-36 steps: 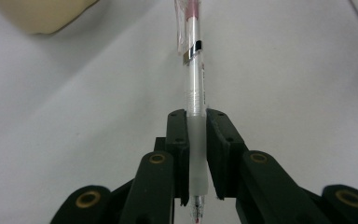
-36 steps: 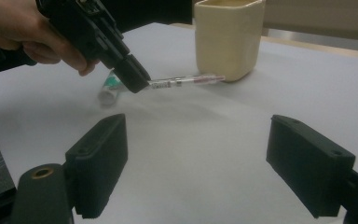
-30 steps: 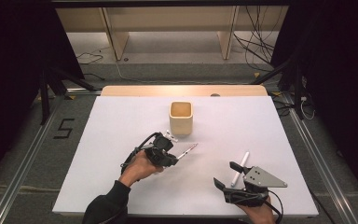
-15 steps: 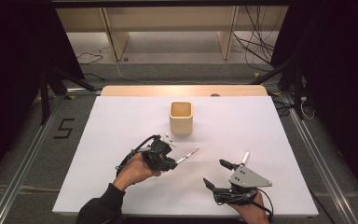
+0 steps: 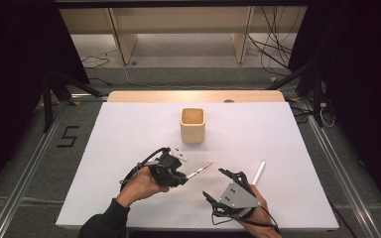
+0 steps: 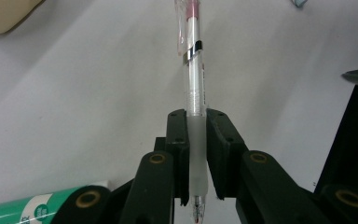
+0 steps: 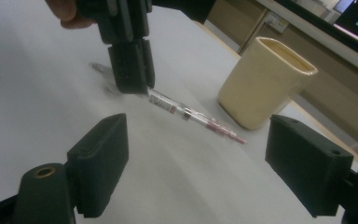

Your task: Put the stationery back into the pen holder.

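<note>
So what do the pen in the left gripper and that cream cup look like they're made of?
The pen: clear glossy plastic barrel, since the red refill shows through, with a frosted, probably rubbery grip sleeve between the left gripper pads and a shiny metal-looking band. The cup: thick-walled, matte cream; ceramic or plastic, hard to tell.

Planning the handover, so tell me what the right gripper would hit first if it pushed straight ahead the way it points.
Probably the pen held by the left gripper: it crosses between the right gripper's open jaws, ahead of the cream cup. Depth is uncertain.
</note>
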Available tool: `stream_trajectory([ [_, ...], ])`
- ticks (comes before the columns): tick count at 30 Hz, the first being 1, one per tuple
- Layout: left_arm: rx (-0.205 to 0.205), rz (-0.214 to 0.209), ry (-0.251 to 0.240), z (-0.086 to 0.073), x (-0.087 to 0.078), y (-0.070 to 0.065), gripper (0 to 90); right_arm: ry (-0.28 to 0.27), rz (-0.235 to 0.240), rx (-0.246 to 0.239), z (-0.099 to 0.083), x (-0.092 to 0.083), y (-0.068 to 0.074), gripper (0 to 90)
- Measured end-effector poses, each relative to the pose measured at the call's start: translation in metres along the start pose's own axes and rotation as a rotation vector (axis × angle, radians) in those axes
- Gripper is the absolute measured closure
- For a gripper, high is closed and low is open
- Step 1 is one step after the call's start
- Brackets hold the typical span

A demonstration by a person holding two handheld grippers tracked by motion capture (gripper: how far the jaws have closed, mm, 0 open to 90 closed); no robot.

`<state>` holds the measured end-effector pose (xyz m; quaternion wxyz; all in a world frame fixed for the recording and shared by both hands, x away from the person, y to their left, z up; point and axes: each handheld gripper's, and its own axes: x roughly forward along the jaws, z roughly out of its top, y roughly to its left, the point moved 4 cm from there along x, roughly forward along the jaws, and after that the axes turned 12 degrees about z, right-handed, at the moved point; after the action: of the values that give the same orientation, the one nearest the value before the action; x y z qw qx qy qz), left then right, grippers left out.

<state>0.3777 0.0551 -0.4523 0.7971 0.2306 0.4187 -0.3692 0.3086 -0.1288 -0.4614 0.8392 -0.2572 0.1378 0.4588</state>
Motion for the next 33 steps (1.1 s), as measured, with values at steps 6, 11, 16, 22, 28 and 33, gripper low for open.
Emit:
stream_trajectory([
  [6, 0.021, -0.011, 0.008, -0.001, -0.002, -0.005, 79.4, 0.074, -0.031, -0.146, 0.001, 0.012, 0.012, 22.8],
  [11, 0.041, -0.018, 0.020, -0.002, -0.003, -0.007, 79.4, 0.143, -0.085, -0.298, 0.003, 0.021, 0.019, 24.7],
  [16, 0.050, -0.030, 0.026, -0.002, -0.004, -0.011, 79.4, 0.192, -0.118, -0.393, 0.002, 0.031, 0.027, 27.8],
  [22, 0.069, -0.042, 0.036, -0.002, -0.005, -0.015, 79.5, 0.250, -0.133, -0.532, 0.001, 0.042, 0.034, 33.3],
  [28, 0.089, -0.047, 0.040, -0.001, -0.007, -0.019, 79.4, 0.274, -0.143, -0.562, 0.001, 0.046, 0.037, 37.4],
  [33, 0.097, -0.055, 0.047, -0.001, -0.007, -0.023, 79.4, 0.299, -0.156, -0.620, -0.001, 0.050, 0.039, 45.7],
])
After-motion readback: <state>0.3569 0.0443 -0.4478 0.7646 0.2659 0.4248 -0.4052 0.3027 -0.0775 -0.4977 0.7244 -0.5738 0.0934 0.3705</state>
